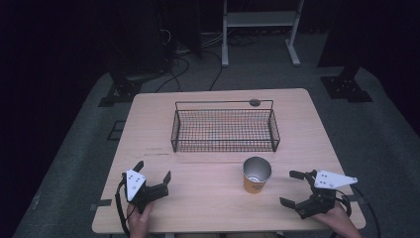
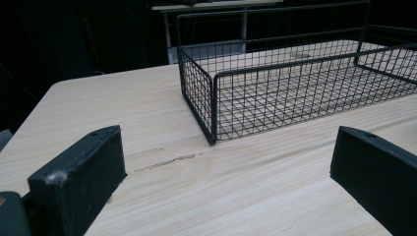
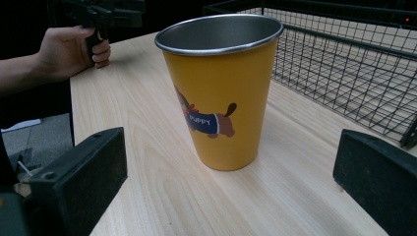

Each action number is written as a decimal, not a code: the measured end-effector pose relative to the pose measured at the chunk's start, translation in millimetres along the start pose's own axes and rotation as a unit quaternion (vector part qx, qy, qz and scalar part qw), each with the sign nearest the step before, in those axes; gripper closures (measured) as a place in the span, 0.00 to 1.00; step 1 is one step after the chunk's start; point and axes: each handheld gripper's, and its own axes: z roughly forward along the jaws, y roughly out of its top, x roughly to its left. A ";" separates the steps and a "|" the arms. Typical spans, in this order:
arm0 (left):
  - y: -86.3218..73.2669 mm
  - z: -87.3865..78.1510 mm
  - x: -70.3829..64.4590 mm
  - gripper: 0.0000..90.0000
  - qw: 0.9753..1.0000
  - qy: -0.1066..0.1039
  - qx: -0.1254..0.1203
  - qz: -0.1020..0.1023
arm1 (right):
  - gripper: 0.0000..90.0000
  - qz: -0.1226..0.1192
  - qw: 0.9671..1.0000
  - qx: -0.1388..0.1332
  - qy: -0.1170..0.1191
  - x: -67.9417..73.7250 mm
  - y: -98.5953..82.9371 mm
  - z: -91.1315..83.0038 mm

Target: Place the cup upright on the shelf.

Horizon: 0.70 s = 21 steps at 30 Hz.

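High view: yellow cup (image 1: 256,175) upright on the table (image 1: 208,198), lower centre, in front of the wire basket (image 1: 225,130).
Left gripper (image 1: 152,182) and right gripper (image 1: 291,188) both rest with jaws spread, holding nothing. Nothing looks begun; the basket sits empty, the cup untouched.

We've got open wood all along the near strip of the light wooden table (image 1: 208,198). One obstacle there: the yellow metal cup with a dog print (image 1: 256,174), right of centre. Just beyond it, the black wire mesh basket (image 1: 225,130) blocks the middle, with bare lanes either side.
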 end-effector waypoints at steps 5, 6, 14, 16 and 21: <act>0.1 0.4 -0.9 0.00 1.000 0.002 0.002 0.002 | 0.00 -0.002 1.000 -0.007 -0.004 1.8 3.6 6.5; 0.1 0.2 -0.7 0.00 1.000 0.001 0.001 0.002 | 0.00 -0.002 1.000 -0.006 -0.007 1.8 4.7 7.9; 0.0 0.0 -0.2 0.00 1.000 0.000 0.000 0.001 | 0.00 -0.008 1.000 0.008 -0.010 2.3 13.0 20.5; 0.0 0.0 -0.4 0.00 1.000 0.001 0.001 0.002 | 0.00 -0.011 1.000 0.013 -0.005 3.0 15.9 25.4; -0.1 -0.2 -0.2 0.00 1.000 0.001 -0.001 -0.001 | 0.00 -0.010 1.000 0.020 -0.004 0.8 19.5 32.8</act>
